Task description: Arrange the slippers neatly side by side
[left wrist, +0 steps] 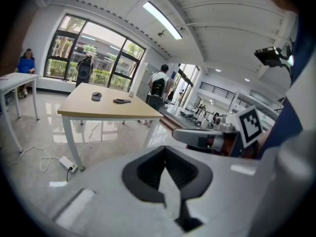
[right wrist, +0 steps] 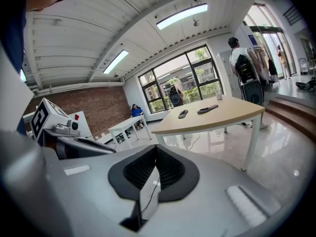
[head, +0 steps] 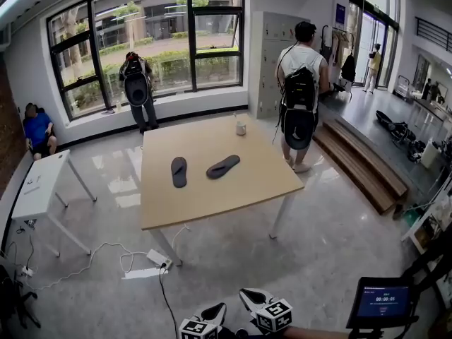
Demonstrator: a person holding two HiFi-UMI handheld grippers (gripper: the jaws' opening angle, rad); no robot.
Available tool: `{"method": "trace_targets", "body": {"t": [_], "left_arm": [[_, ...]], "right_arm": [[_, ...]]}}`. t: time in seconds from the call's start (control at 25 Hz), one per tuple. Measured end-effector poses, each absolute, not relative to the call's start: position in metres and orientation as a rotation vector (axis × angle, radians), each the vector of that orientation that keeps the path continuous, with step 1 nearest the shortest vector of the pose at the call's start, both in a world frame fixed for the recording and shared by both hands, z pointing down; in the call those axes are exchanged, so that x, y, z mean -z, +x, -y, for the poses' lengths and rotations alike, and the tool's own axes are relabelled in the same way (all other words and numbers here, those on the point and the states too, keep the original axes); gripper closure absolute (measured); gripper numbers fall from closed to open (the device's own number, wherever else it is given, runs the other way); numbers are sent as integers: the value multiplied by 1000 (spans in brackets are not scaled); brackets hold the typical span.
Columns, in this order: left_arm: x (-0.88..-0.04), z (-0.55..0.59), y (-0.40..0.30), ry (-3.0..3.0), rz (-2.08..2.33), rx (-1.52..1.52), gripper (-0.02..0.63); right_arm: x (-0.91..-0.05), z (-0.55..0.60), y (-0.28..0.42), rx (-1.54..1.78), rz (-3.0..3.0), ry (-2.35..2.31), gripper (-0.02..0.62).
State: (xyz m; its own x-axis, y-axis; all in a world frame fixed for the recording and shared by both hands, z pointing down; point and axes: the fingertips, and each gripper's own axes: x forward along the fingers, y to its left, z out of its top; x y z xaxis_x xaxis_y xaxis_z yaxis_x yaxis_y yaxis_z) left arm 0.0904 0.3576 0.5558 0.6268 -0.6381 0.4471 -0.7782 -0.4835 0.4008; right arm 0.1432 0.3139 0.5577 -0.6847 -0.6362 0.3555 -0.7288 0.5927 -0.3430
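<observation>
My left gripper (head: 214, 312) and right gripper (head: 251, 299) are closed, empty, well short of the bench (head: 212, 203). On it, the left slipper (head: 179, 171) lies straight, the right slipper (head: 223, 166) skewed. I should approach, open, and turn the skewed one.

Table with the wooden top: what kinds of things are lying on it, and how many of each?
Slippers: 2
Cup: 1
Total: 3
</observation>
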Motion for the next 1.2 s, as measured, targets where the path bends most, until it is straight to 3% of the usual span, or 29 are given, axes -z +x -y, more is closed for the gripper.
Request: {"method": "trace_targets", "body": {"t": [0.48, 1.2], "left_arm": [[-569, -281, 88, 2275, 1058, -355, 601], [-573, -138, -6, 2302, 991, -339, 601]], "right_arm": [[-568, -235, 145, -726, 2583, 1204, 584], [-572, -98, 57, -714, 2538, 1270, 584]]}}
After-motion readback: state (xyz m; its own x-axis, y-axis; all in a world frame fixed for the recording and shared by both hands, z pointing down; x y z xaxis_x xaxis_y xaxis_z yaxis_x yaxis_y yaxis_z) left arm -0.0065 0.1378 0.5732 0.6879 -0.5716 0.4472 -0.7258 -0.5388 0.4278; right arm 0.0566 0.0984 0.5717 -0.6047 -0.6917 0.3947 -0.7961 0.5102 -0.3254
